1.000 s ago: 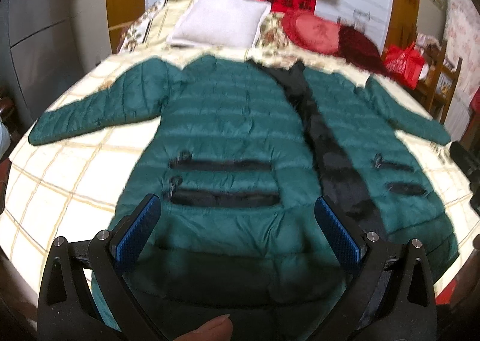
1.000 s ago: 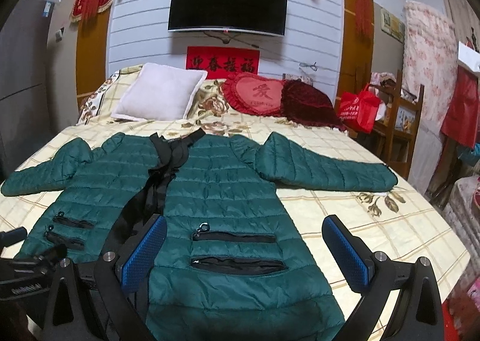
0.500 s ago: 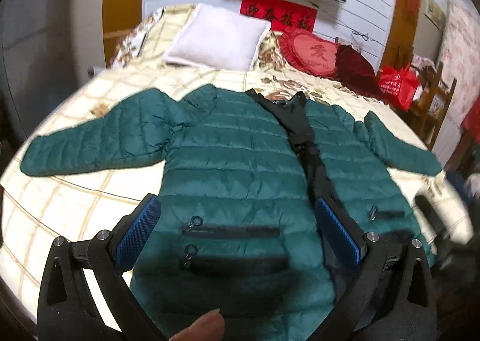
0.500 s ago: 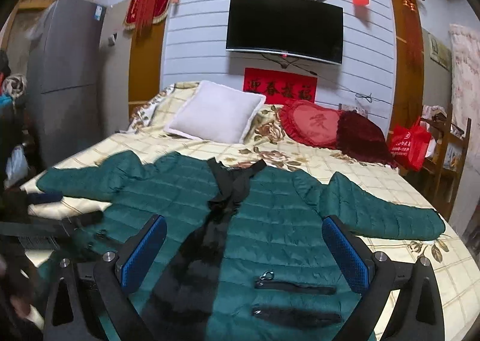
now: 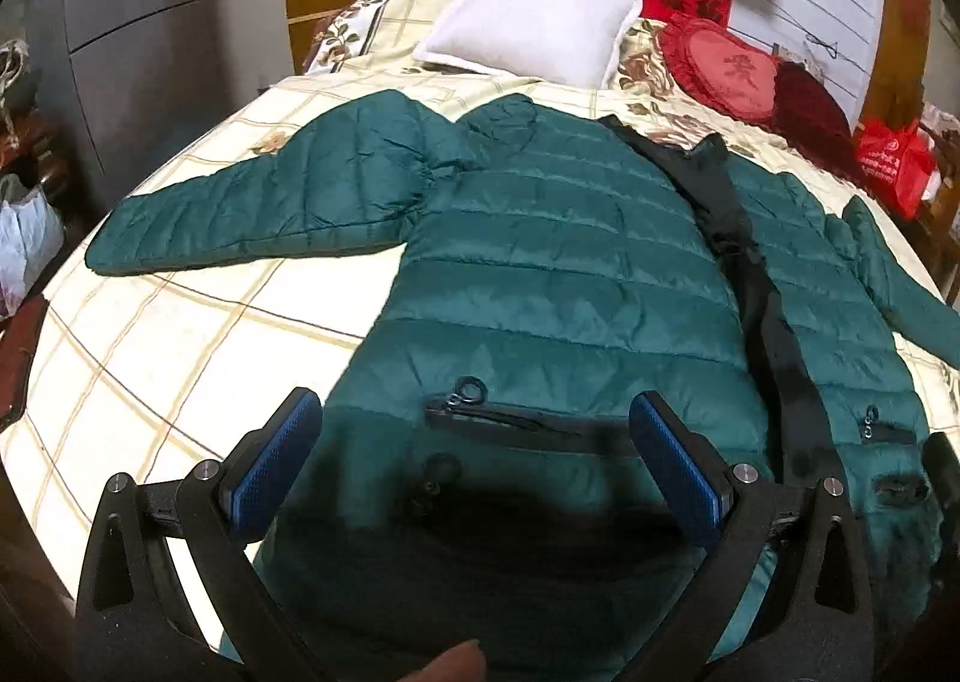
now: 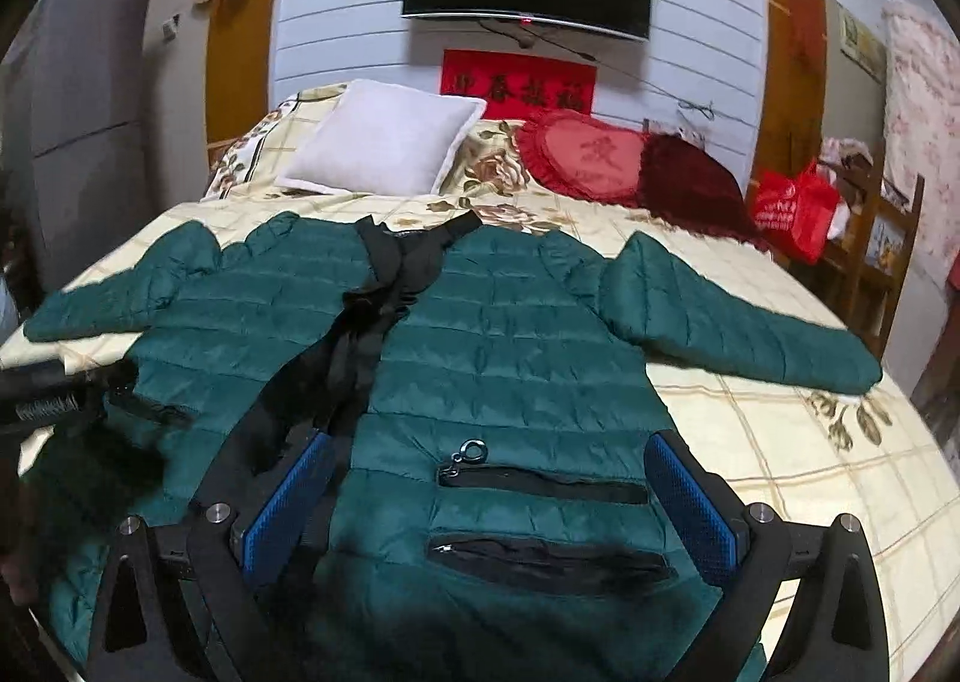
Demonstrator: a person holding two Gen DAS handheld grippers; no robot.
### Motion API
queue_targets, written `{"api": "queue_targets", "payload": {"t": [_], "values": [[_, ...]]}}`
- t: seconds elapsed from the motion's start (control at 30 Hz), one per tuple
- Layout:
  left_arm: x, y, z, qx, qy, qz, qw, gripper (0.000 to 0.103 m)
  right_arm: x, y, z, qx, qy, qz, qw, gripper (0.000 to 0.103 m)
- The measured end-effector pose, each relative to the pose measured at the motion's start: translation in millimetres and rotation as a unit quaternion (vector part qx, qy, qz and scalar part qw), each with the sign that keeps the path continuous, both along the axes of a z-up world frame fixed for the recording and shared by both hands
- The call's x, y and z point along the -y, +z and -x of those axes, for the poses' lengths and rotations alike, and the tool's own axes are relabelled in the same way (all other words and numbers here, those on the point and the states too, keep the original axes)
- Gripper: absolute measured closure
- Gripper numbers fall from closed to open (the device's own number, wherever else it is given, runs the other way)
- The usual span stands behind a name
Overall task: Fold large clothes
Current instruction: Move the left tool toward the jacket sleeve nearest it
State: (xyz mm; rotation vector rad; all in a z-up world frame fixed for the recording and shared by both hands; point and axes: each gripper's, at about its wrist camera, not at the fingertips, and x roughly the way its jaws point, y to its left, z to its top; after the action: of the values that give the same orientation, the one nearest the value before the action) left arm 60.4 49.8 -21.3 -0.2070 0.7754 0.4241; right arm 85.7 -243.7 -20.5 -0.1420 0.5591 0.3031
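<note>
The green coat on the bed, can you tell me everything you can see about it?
The green coat is a big, dark green puffy jacket with stitched quilted rows. It lies flat and face up on the checked bedspread, open down the front so a black lining strip shows. Both sleeves stretch out sideways. Each front panel has two black zip pockets with ring pulls. Nothing grips it; both pairs of blue-padded fingers hover open above its lower part.

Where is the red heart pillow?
The red heart-shaped pillow leans at the head of the bed in both views, between the white square pillow and a dark red cushion.
</note>
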Motion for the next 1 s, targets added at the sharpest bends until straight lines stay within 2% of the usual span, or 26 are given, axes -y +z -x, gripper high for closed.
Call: {"api": "queue_targets", "payload": {"t": [0.1, 0.2, 0.27, 0.4, 0.47, 0.57, 0.83, 1.0], "values": [[4.2, 3.6, 3.5, 0.010, -0.007, -0.020, 0.9997, 0.000, 7.0, 3.4, 0.1, 0.001, -0.008, -0.033, 0.999, 0.000], [8.5, 2.2, 2.4, 0.011, -0.027, -0.011, 0.9995, 0.000, 6.8, 1.1, 1.2, -0.004, -0.006, -0.060, 0.998, 0.000], [11.5, -0.2, 0.2, 0.004, -0.037, -0.008, 0.9993, 0.000, 6.3, -3.6, -1.9, -0.027, 0.000, -0.079, 0.997, 0.000], [14.2, -0.5, -0.4, 0.003, -0.042, -0.004, 0.9991, 0.000, 4.0, -12.1, -7.7, -0.070, -0.007, -0.069, 0.995, 0.000], [13.8, -0.7, -0.9, 0.001, -0.040, -0.002, 0.9992, 0.000, 2.2, -12.4, -7.6, -0.074, -0.005, -0.052, 0.996, 0.000], [10.9, -1.7, -1.0, 0.002, -0.038, 0.009, 0.9992, 0.000, -0.4, -7.7, -2.1, -0.057, -0.006, -0.024, 0.998, 0.000], [12.6, -3.9, -2.0, -0.001, -0.044, 0.011, 0.9989, 0.000, -4.3, 7.8, 12.6, -0.001, -0.031, 0.004, 1.000, 0.000], [13.1, -4.1, -2.1, -0.003, -0.044, 0.014, 0.9989, 0.000, -1.1, 7.0, 8.9, -0.029, -0.026, -0.014, 0.999, 0.000]]}}
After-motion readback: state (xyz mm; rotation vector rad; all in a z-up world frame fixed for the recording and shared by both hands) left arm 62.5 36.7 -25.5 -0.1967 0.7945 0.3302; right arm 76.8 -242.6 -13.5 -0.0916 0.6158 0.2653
